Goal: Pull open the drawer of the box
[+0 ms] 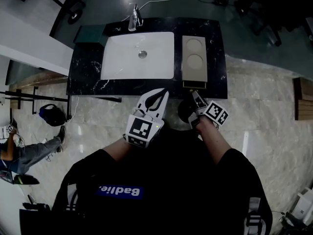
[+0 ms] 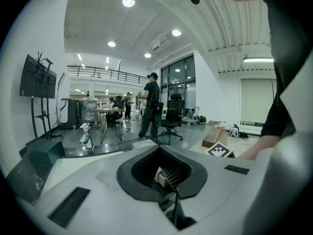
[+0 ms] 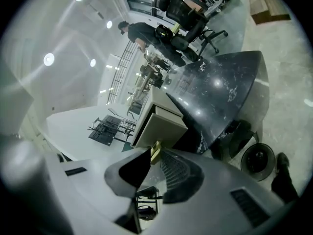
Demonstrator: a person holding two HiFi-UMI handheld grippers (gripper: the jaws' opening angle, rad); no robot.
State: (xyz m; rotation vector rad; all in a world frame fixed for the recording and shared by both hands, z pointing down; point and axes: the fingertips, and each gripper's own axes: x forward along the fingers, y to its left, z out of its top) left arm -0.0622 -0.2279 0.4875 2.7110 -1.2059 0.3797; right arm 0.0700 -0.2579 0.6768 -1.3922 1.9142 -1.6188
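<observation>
A beige box (image 1: 194,58) with two round hollows on top stands on the black marble counter (image 1: 215,38), right of the sink. In the right gripper view the box (image 3: 155,98) has its drawer (image 3: 164,126) standing a little out of the front. My right gripper (image 1: 194,96) is at the drawer front, and its jaws (image 3: 155,156) are shut on the small brass knob (image 3: 155,151). My left gripper (image 1: 161,94) hangs in front of the counter edge, left of the box. Its jaws (image 2: 164,175) are shut, and I see nothing held in them.
A white sink (image 1: 138,55) with a faucet (image 1: 133,18) fills the counter's left part. A round black object (image 1: 185,110) lies on the marble floor below the box. A person (image 1: 24,153) sits at far left; a wooden bench (image 1: 303,99) stands at far right.
</observation>
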